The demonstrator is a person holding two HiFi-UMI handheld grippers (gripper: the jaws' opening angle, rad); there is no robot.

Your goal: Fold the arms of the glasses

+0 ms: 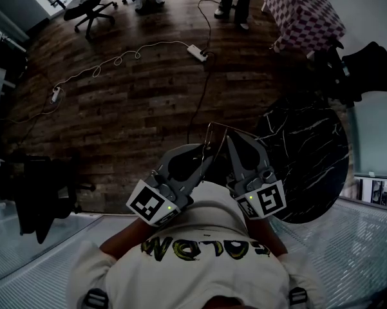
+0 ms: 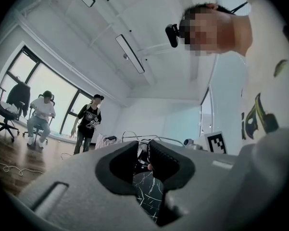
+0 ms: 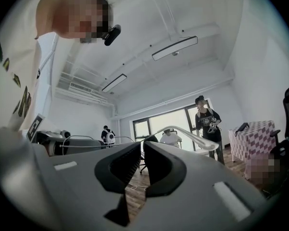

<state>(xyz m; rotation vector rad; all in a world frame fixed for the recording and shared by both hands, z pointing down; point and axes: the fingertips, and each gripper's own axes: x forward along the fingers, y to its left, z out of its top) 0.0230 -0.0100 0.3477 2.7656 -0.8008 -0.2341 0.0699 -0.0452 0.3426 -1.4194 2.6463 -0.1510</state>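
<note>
The left gripper (image 2: 144,147) and right gripper (image 3: 141,146) point level ahead of the shirt (image 1: 199,272), tips almost meeting, with the glasses (image 1: 214,127) held between those tips. Both pairs of jaws stand narrow, pinched on the thin frame. A clear arm (image 3: 197,137) leaves the right gripper's tips and sweeps out to its right. Below and right of the right gripper sits a dark marbled table (image 1: 312,172). Under both grippers lies a plank floor (image 1: 129,108), with a white cable (image 1: 116,60) and power strip (image 1: 198,52) far ahead. A chair (image 1: 90,8) and a checked cloth (image 1: 302,15) stand farther off, as do 1 standing person (image 3: 207,121) and 1 seated person (image 2: 41,112). From above, the gripper tips cover the lower frame. The wire is so fine that hinges and the 2nd arm cannot be made out.
</note>
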